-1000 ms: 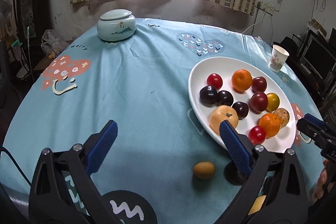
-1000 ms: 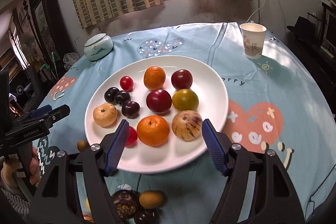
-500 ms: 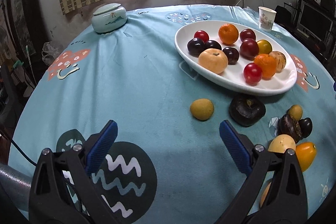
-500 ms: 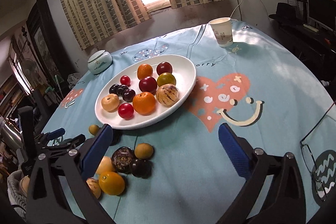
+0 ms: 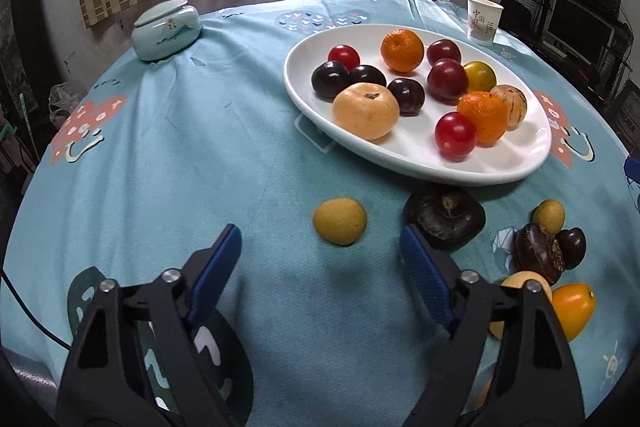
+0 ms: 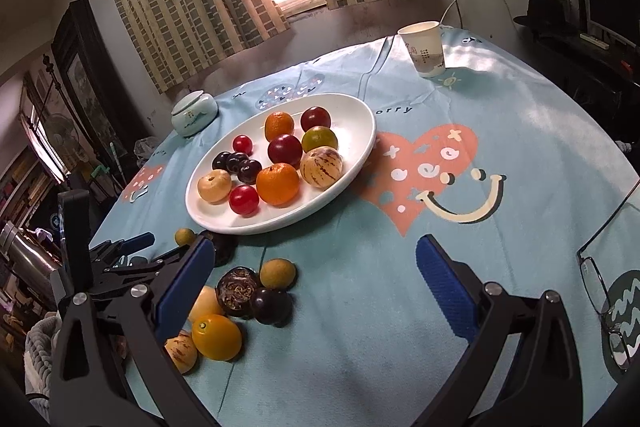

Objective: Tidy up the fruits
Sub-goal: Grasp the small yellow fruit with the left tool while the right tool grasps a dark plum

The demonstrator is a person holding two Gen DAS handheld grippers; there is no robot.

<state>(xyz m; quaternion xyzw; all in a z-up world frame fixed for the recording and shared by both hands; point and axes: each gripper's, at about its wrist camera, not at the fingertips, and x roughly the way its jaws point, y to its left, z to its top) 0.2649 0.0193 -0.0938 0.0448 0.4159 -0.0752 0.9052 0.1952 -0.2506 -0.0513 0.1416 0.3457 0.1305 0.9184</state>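
A white oval plate (image 5: 516,169) (image 6: 362,131) on the blue tablecloth holds several fruits: oranges, red and dark plums, a striped melon. Loose fruits lie in front of it: a small yellow fruit (image 5: 339,221), a dark flat fruit (image 5: 445,217), and a cluster with an orange-yellow fruit (image 5: 573,309) (image 6: 216,337) and a dark plum (image 6: 271,305). My left gripper (image 5: 320,259) is open and empty, just in front of the small yellow fruit. My right gripper (image 6: 314,277) is open and empty, above the cloth to the right of the cluster. The left gripper also shows in the right wrist view (image 6: 132,253).
A pale green lidded jar (image 5: 165,29) (image 6: 194,111) stands at the far left of the table. A paper cup (image 5: 483,20) (image 6: 425,49) stands at the far right. Glasses (image 6: 604,287) lie at the right edge.
Both grippers have drawn back from the plate towards the table's near side. The left one now sits lower and closer to the small yellow fruit. Both stayed open.
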